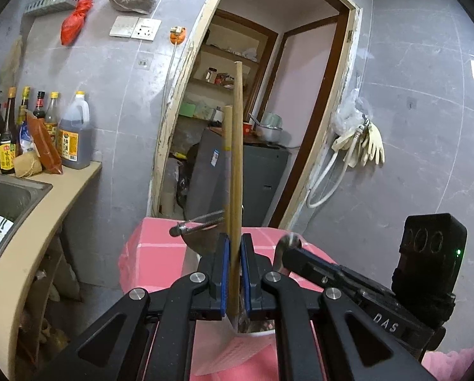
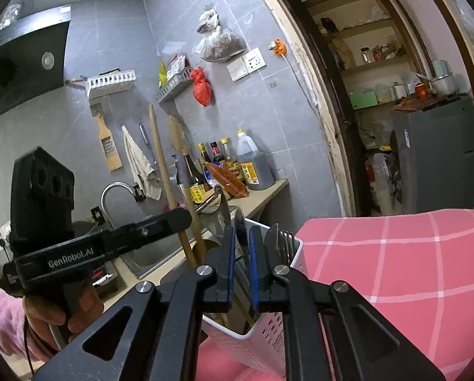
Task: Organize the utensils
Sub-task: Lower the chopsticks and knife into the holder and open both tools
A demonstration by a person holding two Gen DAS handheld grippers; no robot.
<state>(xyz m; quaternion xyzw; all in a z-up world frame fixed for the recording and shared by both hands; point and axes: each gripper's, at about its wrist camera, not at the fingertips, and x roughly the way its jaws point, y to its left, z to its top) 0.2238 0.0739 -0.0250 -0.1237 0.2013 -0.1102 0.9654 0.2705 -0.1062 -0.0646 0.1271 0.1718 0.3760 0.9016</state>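
My left gripper [image 1: 235, 247] is shut on a pair of wooden chopsticks [image 1: 236, 165] that stand upright over a white utensil holder [image 1: 237, 346]. A metal ladle-like utensil [image 1: 202, 222] sticks out of the holder to the left. My right gripper [image 2: 241, 238] is shut on the thin handle of a metal spoon [image 2: 240, 222] above the white perforated utensil holder [image 2: 268, 336]. A fork [image 2: 286, 241] and other metal utensils stand in the holder. The left gripper's body [image 2: 87, 244] shows at the left, with the chopsticks [image 2: 165, 184] in it.
The holder stands on a table with a pink checked cloth [image 2: 396, 270]. A counter with a steel sink [image 1: 2, 197] and several sauce bottles [image 1: 40, 127] runs along the left. A doorway [image 1: 253, 111] opens onto a pantry with a grey cabinet. Rubber gloves [image 1: 364, 146] hang on the wall.
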